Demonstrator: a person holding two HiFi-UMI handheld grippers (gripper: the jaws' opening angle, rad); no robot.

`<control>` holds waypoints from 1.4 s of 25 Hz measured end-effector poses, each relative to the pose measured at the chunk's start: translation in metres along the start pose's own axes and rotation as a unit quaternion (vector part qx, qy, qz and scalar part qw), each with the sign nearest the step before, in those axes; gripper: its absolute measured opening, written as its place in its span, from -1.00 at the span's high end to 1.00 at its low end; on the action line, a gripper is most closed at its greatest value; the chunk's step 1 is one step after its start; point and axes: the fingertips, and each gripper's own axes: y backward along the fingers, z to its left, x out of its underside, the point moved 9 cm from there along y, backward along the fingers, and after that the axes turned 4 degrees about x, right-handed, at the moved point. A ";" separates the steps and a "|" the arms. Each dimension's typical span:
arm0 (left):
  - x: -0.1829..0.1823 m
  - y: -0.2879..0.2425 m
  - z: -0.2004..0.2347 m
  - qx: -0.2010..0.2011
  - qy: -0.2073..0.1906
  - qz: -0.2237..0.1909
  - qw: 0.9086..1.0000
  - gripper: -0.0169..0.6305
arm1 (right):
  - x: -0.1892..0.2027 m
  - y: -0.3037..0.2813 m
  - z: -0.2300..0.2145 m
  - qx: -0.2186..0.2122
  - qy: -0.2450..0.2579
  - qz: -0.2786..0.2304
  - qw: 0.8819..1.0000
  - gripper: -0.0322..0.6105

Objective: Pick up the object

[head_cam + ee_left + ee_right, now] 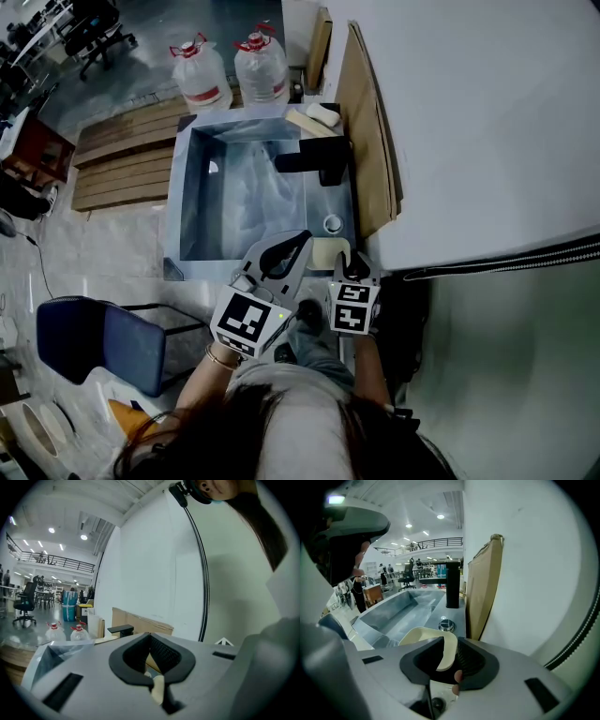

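The object is a cream shallow tray [328, 251] that rests on the near right corner of the metal sink [178, 187], just below a round chrome knob [333, 223]. My right gripper [353, 260] is at the tray's right edge. In the right gripper view the tray [423, 637] lies ahead and its raised rim runs between the black pads [469, 660] of the right gripper [450, 641], which is shut on it. My left gripper [305, 239] hovers just left of the tray; in the left gripper view its tips [150, 635] touch with nothing between them.
A black faucet [319, 159] stands on the sink's right ledge. Clear plastic lines the basin. Cardboard sheets [361, 122] lean against the white wall to the right. Two water bottles [202, 75] stand behind the sink, and a blue chair [103, 342] is near left.
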 end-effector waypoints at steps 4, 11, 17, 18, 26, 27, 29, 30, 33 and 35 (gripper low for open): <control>0.002 -0.004 0.004 -0.001 0.002 0.005 1.000 0.92 | 0.005 -0.008 -0.003 0.005 -0.009 0.012 1.000 0.62; 0.004 -0.010 0.009 -0.004 0.004 0.013 1.000 0.92 | 0.011 -0.019 -0.005 0.002 -0.034 0.027 0.999 0.62; 0.005 -0.012 0.010 -0.009 0.008 0.014 1.000 0.92 | 0.012 -0.024 -0.008 -0.001 -0.045 0.034 0.998 0.62; 0.005 -0.012 0.010 -0.009 0.009 0.015 1.000 0.92 | 0.012 -0.025 -0.009 0.000 -0.046 0.034 0.998 0.62; 0.006 -0.009 0.011 -0.019 0.011 0.013 1.000 0.92 | 0.012 -0.027 -0.009 0.011 -0.049 0.029 0.998 0.73; 0.007 -0.008 0.011 -0.021 0.011 0.012 1.000 0.92 | 0.012 -0.027 -0.009 0.012 -0.052 0.031 0.998 0.75; 0.007 -0.006 0.011 -0.023 0.013 0.011 1.000 0.92 | 0.012 -0.025 -0.010 0.009 -0.063 0.035 0.997 0.77; 0.007 -0.005 0.011 -0.024 0.013 0.010 1.000 0.92 | 0.012 -0.024 -0.011 0.007 -0.068 0.035 0.997 0.78; 0.007 -0.003 0.010 -0.027 0.014 0.009 0.999 0.92 | 0.009 -0.022 -0.012 0.003 -0.076 0.029 0.997 0.79; 0.007 -0.001 0.009 -0.028 0.014 0.007 0.999 0.92 | 0.008 -0.020 -0.012 0.001 -0.073 0.023 0.997 0.79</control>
